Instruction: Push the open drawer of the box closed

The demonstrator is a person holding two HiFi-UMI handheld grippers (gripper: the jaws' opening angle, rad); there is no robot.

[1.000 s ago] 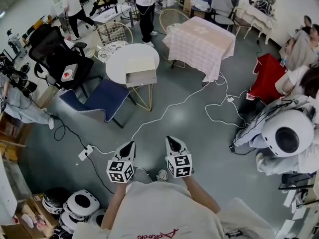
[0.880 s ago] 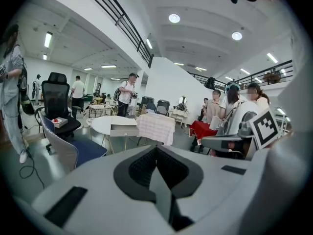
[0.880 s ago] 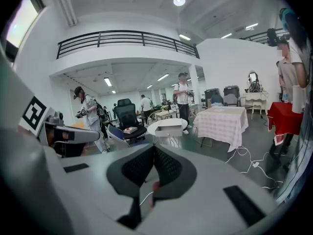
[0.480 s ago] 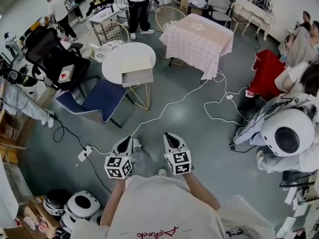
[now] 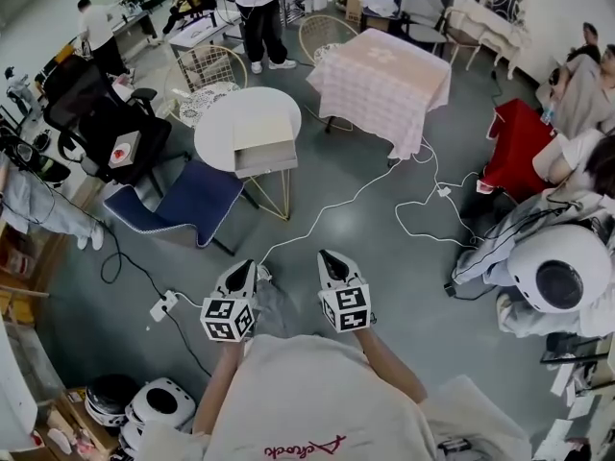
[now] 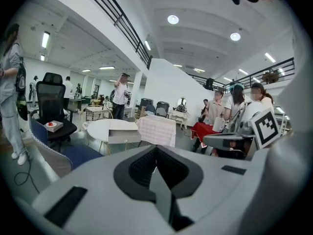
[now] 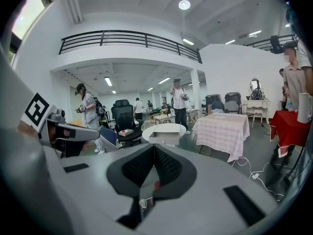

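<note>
Resting on round table (image 5: pixel 216 128), beige box (image 5: pixel 261 123) (drawer (image 5: pixel 266 158) pulled out); left gripper (image 5: pixel 246 270), right gripper (image 5: pixel 330 260) jaws together.

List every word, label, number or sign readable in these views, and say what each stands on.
Red script on the person's white shirt: too blurred and cut off by the picture's edge to read.
Cube on the left gripper and cube on the right gripper: black-and-white square patterns only, no letters or numbers.
Nothing else is legible in any view.

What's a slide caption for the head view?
Left claw and right claw, shut and empty, side by side, far short of the box with its open drawer on the round table.
</note>
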